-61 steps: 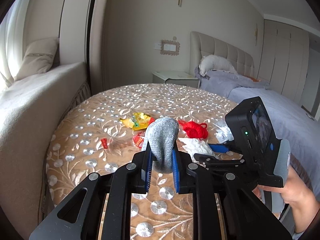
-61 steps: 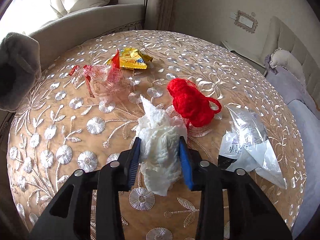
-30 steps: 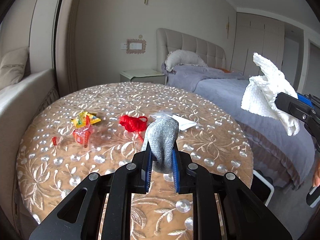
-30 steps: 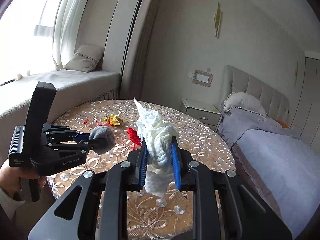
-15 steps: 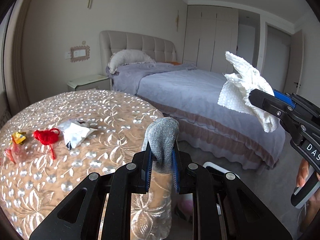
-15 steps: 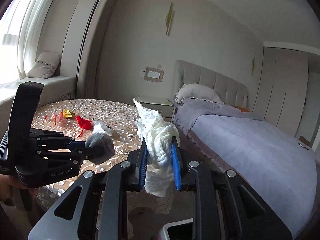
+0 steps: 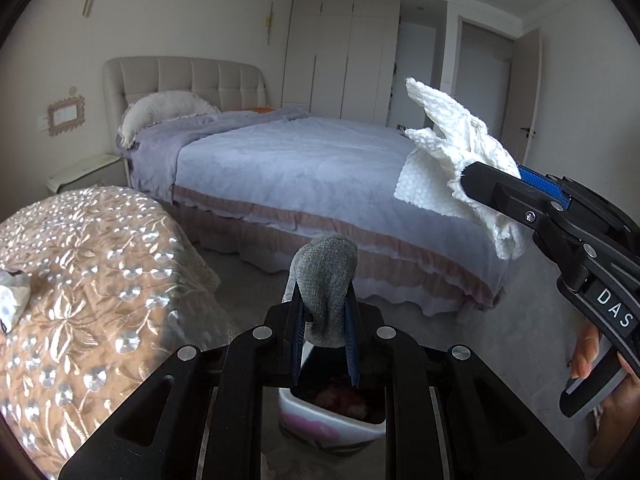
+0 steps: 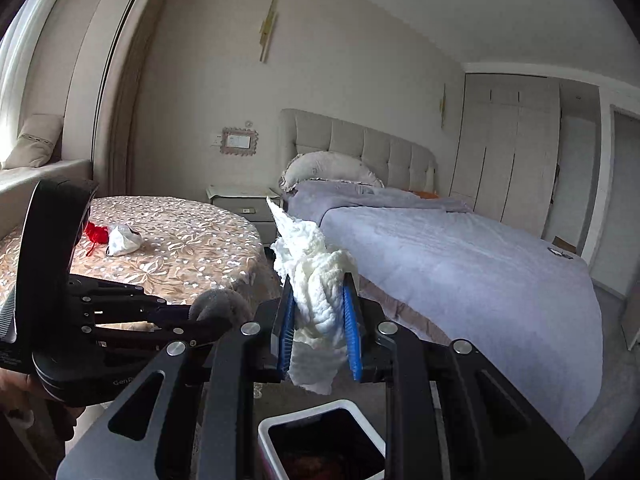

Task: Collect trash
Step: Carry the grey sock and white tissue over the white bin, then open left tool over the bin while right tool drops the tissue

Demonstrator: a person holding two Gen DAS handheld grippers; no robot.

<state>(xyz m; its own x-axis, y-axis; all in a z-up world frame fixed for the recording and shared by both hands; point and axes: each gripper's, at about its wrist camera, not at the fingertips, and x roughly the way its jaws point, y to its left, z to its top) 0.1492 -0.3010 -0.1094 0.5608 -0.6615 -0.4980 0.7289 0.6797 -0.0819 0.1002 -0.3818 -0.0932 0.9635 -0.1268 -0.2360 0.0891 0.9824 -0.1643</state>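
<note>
The left gripper (image 7: 323, 320) is clamped on a gray sock (image 7: 326, 280), whose rounded end sticks up past the fingertips. The right gripper (image 8: 319, 320) is closed on a crumpled white paper towel (image 8: 314, 276) that rises above and hangs below its fingers. Both are held in the air over a white bin (image 8: 312, 410) on the floor beside the table's edge (image 8: 240, 256). A red tangle (image 8: 96, 234) and a white wrapper (image 8: 122, 240) lie on the table.
</note>
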